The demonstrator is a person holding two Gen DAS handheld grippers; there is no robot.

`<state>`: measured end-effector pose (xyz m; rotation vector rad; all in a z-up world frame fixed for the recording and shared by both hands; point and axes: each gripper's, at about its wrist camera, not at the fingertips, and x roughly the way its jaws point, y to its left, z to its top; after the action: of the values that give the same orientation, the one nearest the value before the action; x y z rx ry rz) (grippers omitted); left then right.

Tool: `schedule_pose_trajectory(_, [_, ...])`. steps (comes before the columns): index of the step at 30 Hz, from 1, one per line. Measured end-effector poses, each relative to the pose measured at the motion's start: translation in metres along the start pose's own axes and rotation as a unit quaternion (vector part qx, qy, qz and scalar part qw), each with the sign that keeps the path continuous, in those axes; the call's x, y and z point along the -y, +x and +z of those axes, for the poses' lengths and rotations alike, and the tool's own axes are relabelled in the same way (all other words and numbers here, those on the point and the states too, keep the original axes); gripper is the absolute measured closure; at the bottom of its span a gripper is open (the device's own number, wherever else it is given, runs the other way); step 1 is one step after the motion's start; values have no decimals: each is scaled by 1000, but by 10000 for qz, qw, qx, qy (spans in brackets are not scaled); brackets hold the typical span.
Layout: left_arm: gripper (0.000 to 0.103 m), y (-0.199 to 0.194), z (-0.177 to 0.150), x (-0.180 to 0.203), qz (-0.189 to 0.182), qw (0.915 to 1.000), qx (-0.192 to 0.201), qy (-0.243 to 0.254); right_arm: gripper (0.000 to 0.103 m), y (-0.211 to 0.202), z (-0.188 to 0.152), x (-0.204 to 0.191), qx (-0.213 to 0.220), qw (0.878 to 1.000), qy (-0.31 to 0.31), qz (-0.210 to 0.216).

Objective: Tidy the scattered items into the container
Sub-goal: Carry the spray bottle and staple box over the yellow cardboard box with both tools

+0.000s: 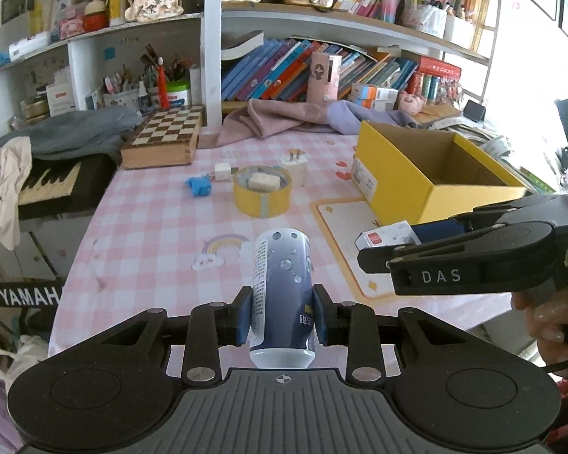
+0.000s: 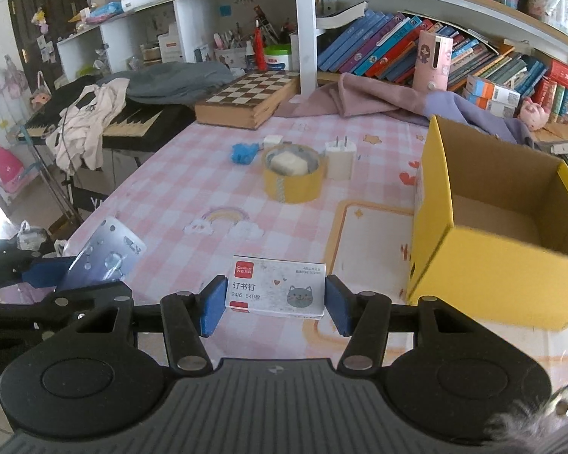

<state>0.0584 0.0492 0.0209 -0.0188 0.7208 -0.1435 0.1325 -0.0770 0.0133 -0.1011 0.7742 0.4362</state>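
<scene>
My left gripper [image 1: 283,316] is clamped on a bottle [image 1: 282,291], my right gripper [image 2: 274,304] on a box of staples [image 2: 278,287], both above the table's near edge. The yellow box [image 1: 435,174] sits by the right edge, empty. The slick bottle could slip, or either load could catch the box's wall.

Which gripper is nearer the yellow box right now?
Right. The right gripper, holding the staple box, sits just beside the yellow box; the left gripper, holding the tube, is farther off, beyond the right one.
</scene>
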Motion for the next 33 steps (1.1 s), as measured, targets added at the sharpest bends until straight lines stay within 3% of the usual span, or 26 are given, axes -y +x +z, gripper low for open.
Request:
schedule_pose_trajectory(14, [72, -38, -38, 23, -339, 9993, -28, 120, 50, -49, -62, -5, -89, 9989, 329, -325])
schedule_pose_trajectory(33, [72, -27, -33, 70, -937, 9933, -105, 667, 50, -85, -94, 39, -121, 9910, 939, -944])
